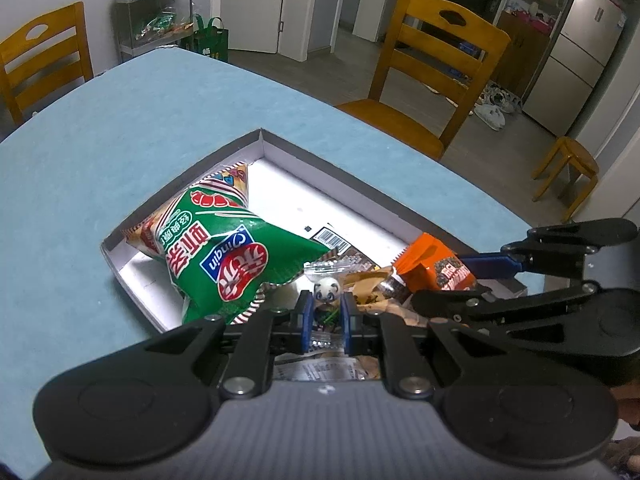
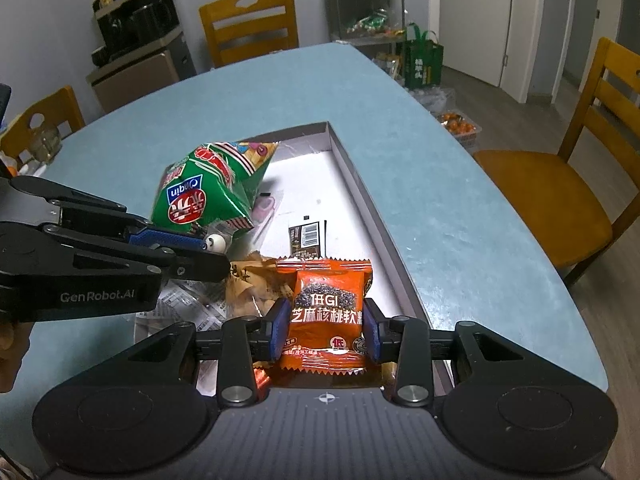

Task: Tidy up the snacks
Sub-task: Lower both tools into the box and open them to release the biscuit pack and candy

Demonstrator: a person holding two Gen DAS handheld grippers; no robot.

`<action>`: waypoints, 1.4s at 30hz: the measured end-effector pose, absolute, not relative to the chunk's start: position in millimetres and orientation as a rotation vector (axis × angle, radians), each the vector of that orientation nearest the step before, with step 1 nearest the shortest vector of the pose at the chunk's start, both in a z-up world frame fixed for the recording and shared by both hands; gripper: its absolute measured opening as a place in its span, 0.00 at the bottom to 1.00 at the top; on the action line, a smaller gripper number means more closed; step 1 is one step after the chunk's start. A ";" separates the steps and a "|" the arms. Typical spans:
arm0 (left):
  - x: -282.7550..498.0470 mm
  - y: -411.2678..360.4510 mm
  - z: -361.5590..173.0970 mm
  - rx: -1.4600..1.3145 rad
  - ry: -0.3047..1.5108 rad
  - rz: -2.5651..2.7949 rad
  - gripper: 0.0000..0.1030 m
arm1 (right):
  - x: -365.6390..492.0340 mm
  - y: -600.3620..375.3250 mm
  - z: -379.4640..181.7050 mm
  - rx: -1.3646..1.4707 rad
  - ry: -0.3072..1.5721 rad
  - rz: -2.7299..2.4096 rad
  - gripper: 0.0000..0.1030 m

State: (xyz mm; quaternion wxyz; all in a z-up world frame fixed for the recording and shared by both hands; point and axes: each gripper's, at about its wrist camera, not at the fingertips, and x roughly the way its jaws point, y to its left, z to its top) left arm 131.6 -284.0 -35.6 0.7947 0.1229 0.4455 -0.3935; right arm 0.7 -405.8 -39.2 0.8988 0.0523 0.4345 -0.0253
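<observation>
The box's (image 2: 360,184) far white floor lies bare; green bag (image 2: 204,196) crowds its left.

Black grippers (image 2: 326,330), blue-padded jaws, silver screws.

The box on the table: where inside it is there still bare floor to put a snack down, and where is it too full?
Bare white floor lies in the far part of the box, between the green bag and the right wall, up to the far corner. The near end is crowded: the orange packet between the right hand-held gripper fingers, tan wrappers, and the panda candy at the left hand-held gripper.
</observation>
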 end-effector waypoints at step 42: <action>121.7 -271.7 -20.8 0.256 0.913 -0.814 0.37 | -7.6 -398.3 -26.8 0.081 0.864 -0.048 0.54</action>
